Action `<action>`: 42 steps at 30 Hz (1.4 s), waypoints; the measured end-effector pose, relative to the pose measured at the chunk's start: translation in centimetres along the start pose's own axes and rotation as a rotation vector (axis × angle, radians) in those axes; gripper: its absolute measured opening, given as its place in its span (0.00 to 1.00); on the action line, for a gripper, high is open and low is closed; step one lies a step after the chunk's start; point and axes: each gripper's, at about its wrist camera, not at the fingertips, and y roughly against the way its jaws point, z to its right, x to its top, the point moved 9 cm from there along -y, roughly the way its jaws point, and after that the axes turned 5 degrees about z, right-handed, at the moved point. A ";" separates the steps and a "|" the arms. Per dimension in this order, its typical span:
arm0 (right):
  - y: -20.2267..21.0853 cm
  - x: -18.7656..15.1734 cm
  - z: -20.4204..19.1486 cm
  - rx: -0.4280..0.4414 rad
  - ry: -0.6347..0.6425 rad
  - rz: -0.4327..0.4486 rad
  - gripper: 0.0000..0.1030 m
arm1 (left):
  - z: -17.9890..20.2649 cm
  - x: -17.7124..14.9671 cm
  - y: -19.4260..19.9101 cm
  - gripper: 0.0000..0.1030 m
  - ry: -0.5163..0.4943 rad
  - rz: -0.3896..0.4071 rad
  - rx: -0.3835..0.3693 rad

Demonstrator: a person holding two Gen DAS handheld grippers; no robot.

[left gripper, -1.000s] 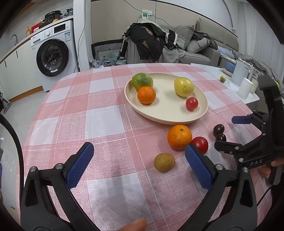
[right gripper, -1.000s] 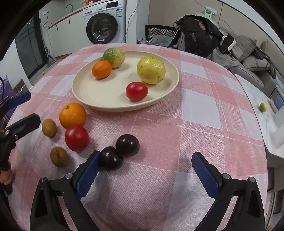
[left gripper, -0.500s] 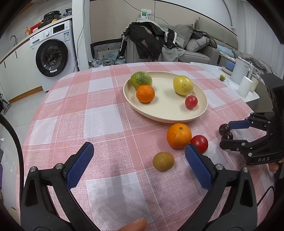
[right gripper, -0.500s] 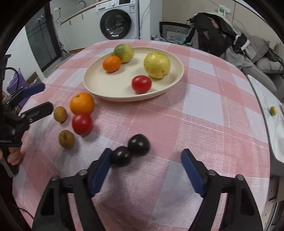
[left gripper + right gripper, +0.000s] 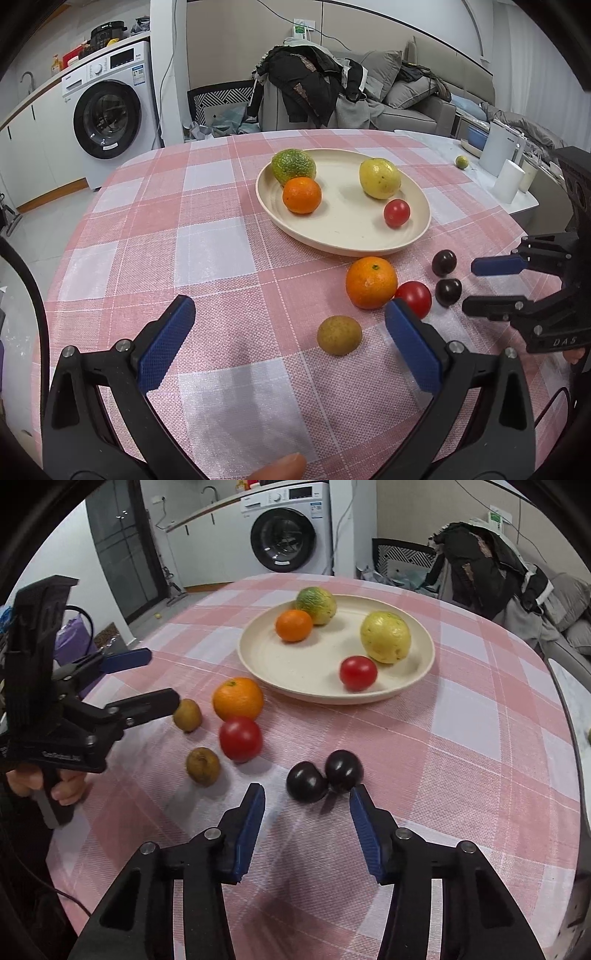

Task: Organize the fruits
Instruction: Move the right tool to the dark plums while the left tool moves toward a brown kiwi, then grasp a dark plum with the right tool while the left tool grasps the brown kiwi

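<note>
Right gripper (image 5: pixel 307 803): jaws spread, just before two touching dark plums (image 5: pixel 325 775) on the tablecloth (image 5: pixel 461 760).
Left gripper (image 5: pixel 288 325): spread, near a kiwi (image 5: pixel 339 335).
Plate (image 5: pixel 266 664): four fruits inside.

White front-loading washing machine (image 5: pixel 110 110) against the wall, grey sofa (image 5: pixel 417 99) heaped with dark clothes (image 5: pixel 310 85), white cylindrical container (image 5: pixel 511 181) on a side counter, pink checked tablecloth (image 5: pixel 207 236) over the bench
</note>
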 end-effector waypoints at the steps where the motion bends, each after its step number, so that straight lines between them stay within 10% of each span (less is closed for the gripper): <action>1: 0.1 0.0 0.0 0.001 0.004 0.003 0.49 | -0.1 0.0 0.0 0.99 0.000 -0.001 0.000; 42: -2.3 0.6 -0.9 -0.077 0.038 0.008 0.33 | 0.3 -1.7 -1.9 0.99 0.017 -0.130 -0.037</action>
